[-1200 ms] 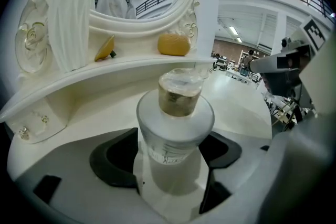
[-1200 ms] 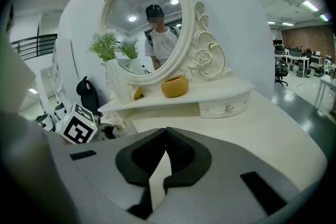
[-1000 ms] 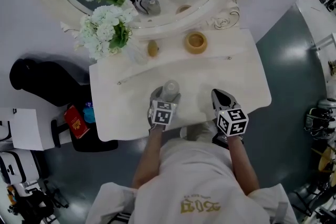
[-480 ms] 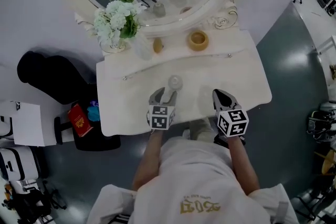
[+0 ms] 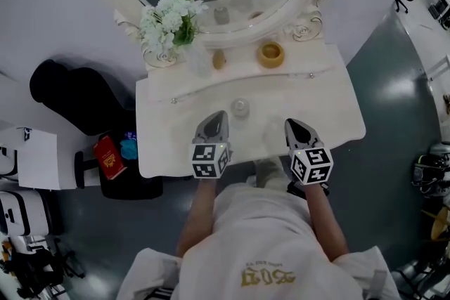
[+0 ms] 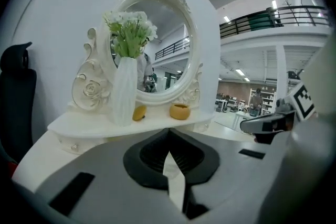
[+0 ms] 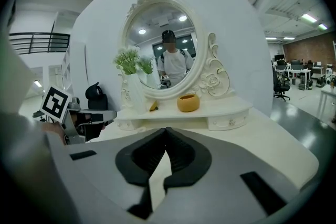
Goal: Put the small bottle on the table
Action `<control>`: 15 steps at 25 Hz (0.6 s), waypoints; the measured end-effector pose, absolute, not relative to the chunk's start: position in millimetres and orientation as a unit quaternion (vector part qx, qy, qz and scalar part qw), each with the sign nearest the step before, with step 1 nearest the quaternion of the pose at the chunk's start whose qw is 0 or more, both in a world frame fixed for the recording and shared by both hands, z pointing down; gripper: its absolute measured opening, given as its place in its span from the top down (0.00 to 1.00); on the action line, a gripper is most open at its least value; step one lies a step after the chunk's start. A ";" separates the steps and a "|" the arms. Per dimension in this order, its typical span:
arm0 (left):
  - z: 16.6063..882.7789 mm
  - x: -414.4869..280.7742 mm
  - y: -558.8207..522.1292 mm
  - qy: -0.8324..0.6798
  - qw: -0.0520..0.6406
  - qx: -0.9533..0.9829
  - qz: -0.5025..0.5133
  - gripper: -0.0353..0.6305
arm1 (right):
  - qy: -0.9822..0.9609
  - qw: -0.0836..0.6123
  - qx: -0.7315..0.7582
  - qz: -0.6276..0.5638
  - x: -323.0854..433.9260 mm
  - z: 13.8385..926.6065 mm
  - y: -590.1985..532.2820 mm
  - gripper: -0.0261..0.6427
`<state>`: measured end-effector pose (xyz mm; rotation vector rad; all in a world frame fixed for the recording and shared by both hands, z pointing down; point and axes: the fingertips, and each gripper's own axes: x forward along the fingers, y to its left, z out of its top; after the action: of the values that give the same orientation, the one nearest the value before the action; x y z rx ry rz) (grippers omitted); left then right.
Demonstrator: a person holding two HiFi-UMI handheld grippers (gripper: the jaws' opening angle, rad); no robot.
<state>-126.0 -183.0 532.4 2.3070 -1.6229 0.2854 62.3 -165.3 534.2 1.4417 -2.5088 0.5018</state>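
Observation:
The small clear bottle (image 5: 240, 107) stands upright by itself on the white dressing table (image 5: 323, 102), near the middle. My left gripper (image 5: 219, 116) hovers just left of it and nearer to me, apart from it, its jaws shut with nothing between them (image 6: 168, 132). The bottle does not show in the left gripper view. My right gripper (image 5: 290, 124) rests over the table's front right part, shut and empty (image 7: 166, 131). Each gripper appears at the edge of the other's view: the left gripper (image 7: 79, 115) and the right gripper (image 6: 268, 123).
At the back stand a white vase of white flowers (image 5: 172, 21), an oval framed mirror (image 5: 309, 7), a yellow bowl (image 5: 271, 54) and a small yellow object (image 5: 219, 60). A black chair (image 5: 70, 98) and a red item (image 5: 109, 158) are left of the table.
The left gripper let go of the bottle, drew back toward me and closed its jaws. The bottle stays standing on the table. The right gripper has barely moved.

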 end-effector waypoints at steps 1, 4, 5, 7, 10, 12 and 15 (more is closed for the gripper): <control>533.8 -124.6 -181.2 -0.560 0.162 0.806 0.100 0.92 | -0.850 0.101 0.488 0.169 61.7 533.7 -164.7 0.94; 535.5 -123.5 -177.0 -0.552 0.183 0.808 0.092 0.92 | -0.851 0.099 0.488 0.166 60.3 530.0 -165.5 0.94; 534.2 -124.0 -176.2 -0.551 0.185 0.809 0.086 0.92 | -0.851 0.097 0.489 0.165 59.9 528.3 -166.1 0.94; 529.4 -126.3 -175.4 -0.552 0.184 0.810 0.071 0.93 | -0.851 0.095 0.489 0.164 58.8 525.8 -166.9 0.94; 524.3 -131.6 -175.4 -0.555 0.188 0.809 0.051 0.93 | -0.852 0.095 0.488 0.162 55.7 525.4 -166.5 0.94; 523.3 -132.9 -175.3 -0.555 0.190 0.808 0.046 0.93 | -0.854 0.095 0.486 0.161 53.7 525.4 -165.6 0.94; 523.8 -130.4 -174.5 -0.550 0.189 0.812 0.052 0.92 | -0.856 0.096 0.483 0.160 51.6 524.3 -163.8 0.94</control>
<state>-130.4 -174.5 523.8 2.2821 -1.5476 0.1455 51.6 -163.8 524.3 1.4303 -2.5363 0.4743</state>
